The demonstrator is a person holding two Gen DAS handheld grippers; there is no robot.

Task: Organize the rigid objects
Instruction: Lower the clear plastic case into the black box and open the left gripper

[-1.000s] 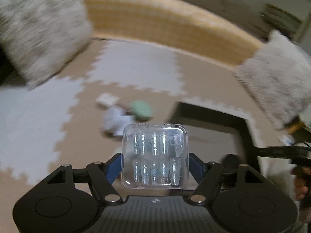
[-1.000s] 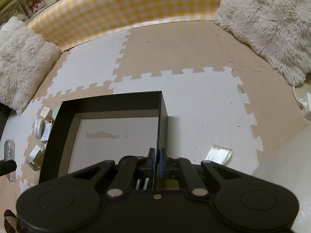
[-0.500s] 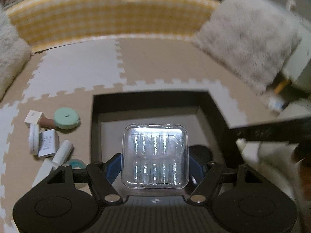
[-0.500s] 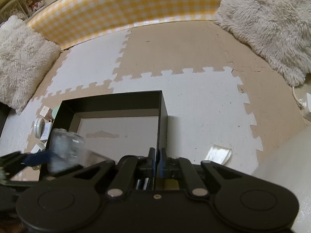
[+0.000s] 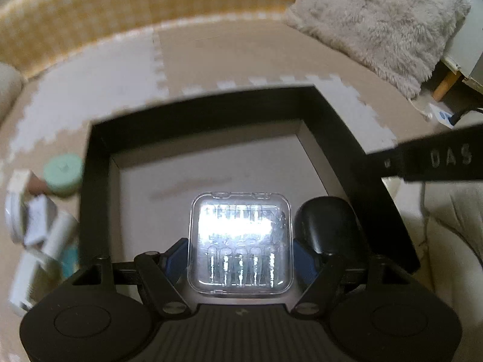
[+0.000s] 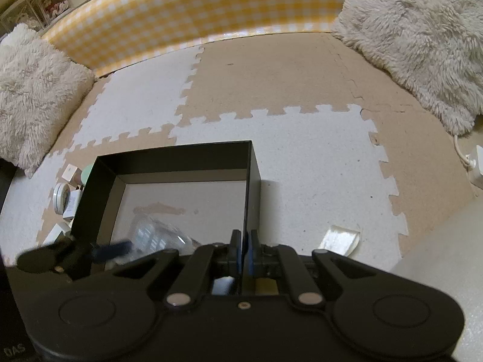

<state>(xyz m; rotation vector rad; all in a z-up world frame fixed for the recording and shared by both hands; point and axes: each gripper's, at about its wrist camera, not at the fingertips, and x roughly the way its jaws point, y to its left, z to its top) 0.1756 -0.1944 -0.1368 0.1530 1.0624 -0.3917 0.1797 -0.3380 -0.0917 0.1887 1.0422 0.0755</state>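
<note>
A clear plastic case (image 5: 240, 242) with rows of small pale tips inside is clamped between my left gripper's (image 5: 240, 256) blue pads. It hangs over the inside of the open black box (image 5: 205, 108), near its front. A black oval object (image 5: 327, 226) lies in the box just right of the case. In the right wrist view the case (image 6: 157, 235) shows blurred over the box floor. My right gripper (image 6: 243, 250) is shut on the box's (image 6: 178, 154) right wall, at its near end.
Left of the box lie a mint round container (image 5: 63, 175), white tubes (image 5: 59, 235) and other small items. A clear flat lid (image 6: 339, 238) rests on the foam mat right of the box. Fluffy cushions (image 6: 422, 39) and a yellow checked barrier (image 6: 196, 15) ring the mat.
My left gripper carried the clear case from above the small items rightwards and down, until it hung inside the black box. The right gripper kept still on the box wall.
</note>
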